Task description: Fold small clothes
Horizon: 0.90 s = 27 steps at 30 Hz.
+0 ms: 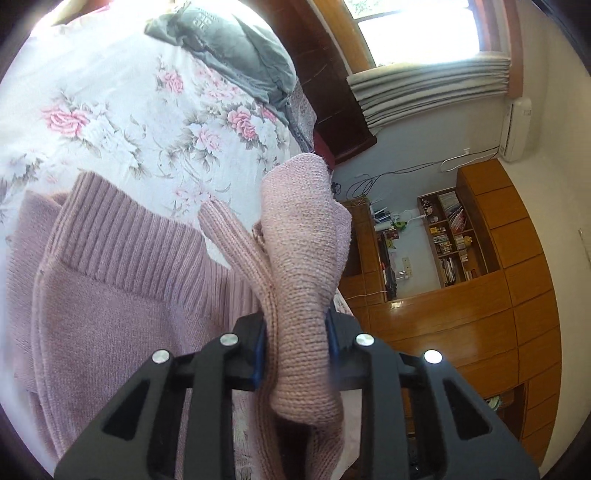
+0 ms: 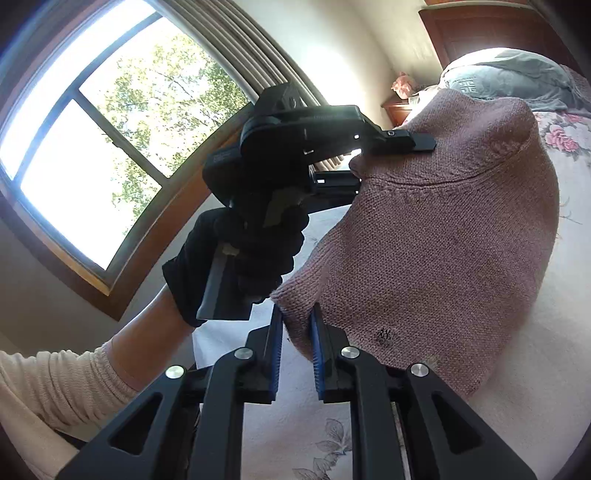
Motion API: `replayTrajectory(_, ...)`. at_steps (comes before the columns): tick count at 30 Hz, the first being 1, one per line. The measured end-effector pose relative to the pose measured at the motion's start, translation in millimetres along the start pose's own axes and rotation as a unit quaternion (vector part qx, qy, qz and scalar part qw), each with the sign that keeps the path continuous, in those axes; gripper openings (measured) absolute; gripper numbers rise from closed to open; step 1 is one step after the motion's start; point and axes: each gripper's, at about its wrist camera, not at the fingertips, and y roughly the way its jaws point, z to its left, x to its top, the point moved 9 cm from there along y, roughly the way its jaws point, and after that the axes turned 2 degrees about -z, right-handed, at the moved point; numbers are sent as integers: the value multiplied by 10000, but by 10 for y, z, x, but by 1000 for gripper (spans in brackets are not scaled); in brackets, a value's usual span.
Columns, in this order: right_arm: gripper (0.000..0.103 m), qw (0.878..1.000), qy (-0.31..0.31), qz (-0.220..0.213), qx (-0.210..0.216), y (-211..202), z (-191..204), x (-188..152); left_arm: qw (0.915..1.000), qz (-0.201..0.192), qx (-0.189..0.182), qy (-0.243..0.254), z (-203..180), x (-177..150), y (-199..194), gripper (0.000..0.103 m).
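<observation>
Spread across a bed dressed in a white sheet printed with pink roses: a dusty-pink knitted sweater, ribbed band toward the pillows, one part lifted clear of the sheet at the bed's edge. Lying near the head of the bed, well apart from the sweater, a grey folded garment. Behind, in the left wrist view, a wooden wall unit with book-filled shelves, and a bright window with grey curtains gathered at its sill. Closed on a thick fold of the pink knit, the left claw, fabric bunched between the blue pads and rising beyond the fingertips. Seen from the right wrist camera, the same left claw gripped by a black-gloved hand with a cream sleeve at the wrist, its upper finger lying against the raised sweater. Clamped on a lower corner of the knit, the right claw, blue ridged pads pressed to either side of the fabric edge. Small dark mark visible on the knit just beside the right claw.
</observation>
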Motion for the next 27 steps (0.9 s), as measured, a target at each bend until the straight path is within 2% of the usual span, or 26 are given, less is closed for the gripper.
replayTrajectory(3,14,9998,-167,86,71,204,158,69,9993,-140,310,173,104,113,-246,24)
replayTrajectory(8,14,9981,-388,480,-67,682,261,23,9980,-231,563,-154,590,174,-478,24)
replayTrajectory(16,14,9930,-115,1094,-423,1321,38,-320,9948,-133,833,-575,1342,67,-452,24)
replayTrajectory(22,17,9894,47,1311,-615,1512,-123,-553,9940,-155,881,-624,1556,-30,-420,27)
replayTrajectory(27,37,9922,-54,1149,-479,1540,-67,-542,9905,-193,1260,-511,1553,-41,-546,44)
